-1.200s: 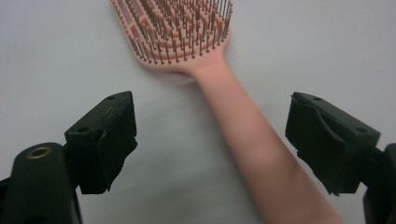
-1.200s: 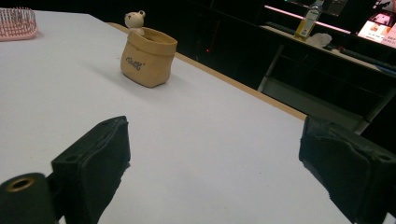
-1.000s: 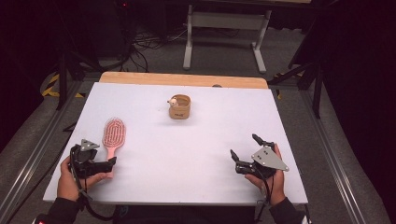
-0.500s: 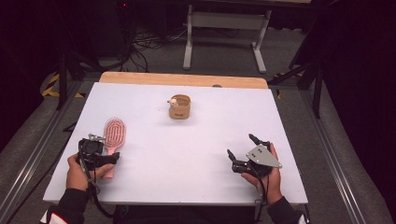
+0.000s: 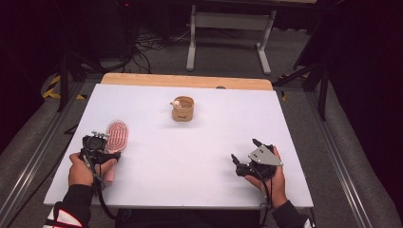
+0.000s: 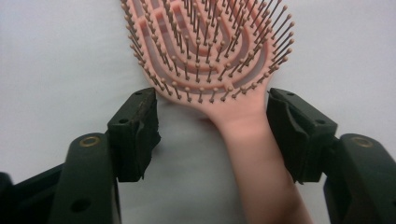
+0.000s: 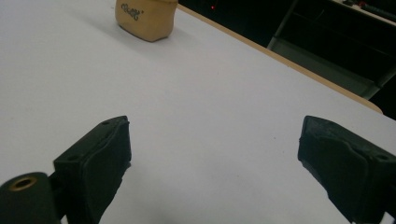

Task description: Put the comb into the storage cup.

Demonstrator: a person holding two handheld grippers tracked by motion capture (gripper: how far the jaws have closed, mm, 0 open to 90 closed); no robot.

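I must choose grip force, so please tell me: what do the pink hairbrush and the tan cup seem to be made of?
Hairbrush: probably matte moulded plastic, with smooth one-piece handle and thin ball-tipped bristles. Cup: matte tan body with rounded edges, perhaps ceramic or plastic; unclear.

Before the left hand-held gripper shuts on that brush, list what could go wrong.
1. The left hand-held gripper is open astride the pink hairbrush at its neck; the handle sits nearer one jaw, so closing may twist it.
2. The jaws are close to the bristles and could snag them.
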